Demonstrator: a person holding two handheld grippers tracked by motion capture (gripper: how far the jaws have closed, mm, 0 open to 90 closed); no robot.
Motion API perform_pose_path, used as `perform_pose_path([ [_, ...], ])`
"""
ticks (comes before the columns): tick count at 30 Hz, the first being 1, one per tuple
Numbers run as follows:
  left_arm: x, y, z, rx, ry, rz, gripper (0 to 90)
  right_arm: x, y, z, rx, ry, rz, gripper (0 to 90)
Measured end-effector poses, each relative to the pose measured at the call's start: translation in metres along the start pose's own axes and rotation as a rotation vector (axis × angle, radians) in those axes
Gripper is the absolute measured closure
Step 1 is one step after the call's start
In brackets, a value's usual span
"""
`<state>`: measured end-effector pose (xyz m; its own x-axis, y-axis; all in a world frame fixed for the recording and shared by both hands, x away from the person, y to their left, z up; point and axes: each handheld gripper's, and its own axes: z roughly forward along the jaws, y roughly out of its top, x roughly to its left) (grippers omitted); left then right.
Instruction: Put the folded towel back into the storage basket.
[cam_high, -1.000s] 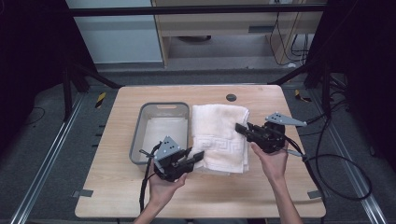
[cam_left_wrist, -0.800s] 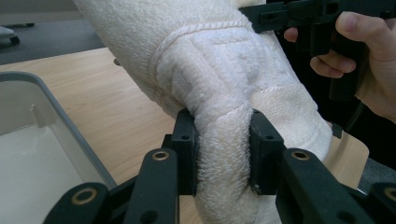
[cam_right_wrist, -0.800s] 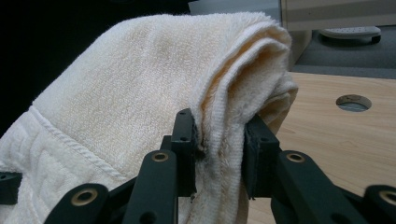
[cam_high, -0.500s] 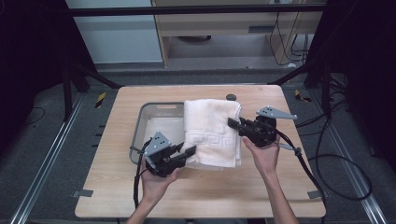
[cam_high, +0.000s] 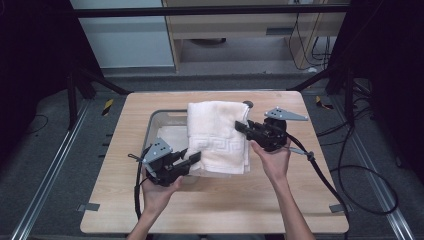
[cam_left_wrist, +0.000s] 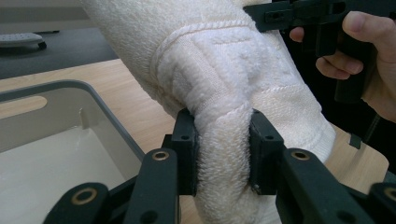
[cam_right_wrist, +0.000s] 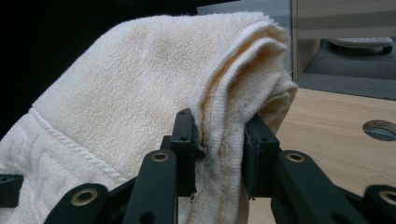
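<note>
White terry towel (cam_high: 217, 137) up off the wooden counter (cam_high: 280, 200), slung between both grippers, partly over the grey tray (cam_high: 152, 125). Left gripper (cam_high: 195, 156) clamped on a bunched near edge; right gripper (cam_high: 240, 125) pinching the folded edge on the far side.

Towel hides tray, tabletop hole
Folded towel (cam_high: 217, 135) covers the grey tray's (cam_high: 154, 125) right part and half the tabletop hole (cam_high: 248, 104).

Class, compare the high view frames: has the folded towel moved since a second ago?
Yes. The towel, pinched by both grippers, has shifted toward the table's far edge and leftward, further over the grey bin.
</note>
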<state>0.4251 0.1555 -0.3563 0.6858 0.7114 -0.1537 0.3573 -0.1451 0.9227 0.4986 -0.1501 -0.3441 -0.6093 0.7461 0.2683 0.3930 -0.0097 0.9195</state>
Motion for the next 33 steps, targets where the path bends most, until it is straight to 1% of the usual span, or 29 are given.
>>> perform_pose_path([
  [10,0.012,0.005,-0.012,-0.003,0.005,-0.014,67.7,0.01,0.008,0.012,-0.005,0.011,-0.006,69.8],
  [16,0.02,0.006,-0.019,-0.006,0.025,-0.02,67.7,0.018,0.014,0.024,-0.005,0.019,-0.013,69.8],
  [22,0.026,0.007,-0.024,-0.007,0.035,-0.025,67.6,0.022,0.016,0.031,-0.002,0.021,-0.017,69.8],
  [29,0.036,0.009,-0.031,0.002,0.054,-0.023,67.6,0.028,0.018,0.044,0.0,0.032,-0.011,69.8],
  [33,0.044,0.009,-0.036,0.005,0.055,-0.039,67.6,0.033,0.02,0.051,0.0,0.036,-0.014,69.7],
])
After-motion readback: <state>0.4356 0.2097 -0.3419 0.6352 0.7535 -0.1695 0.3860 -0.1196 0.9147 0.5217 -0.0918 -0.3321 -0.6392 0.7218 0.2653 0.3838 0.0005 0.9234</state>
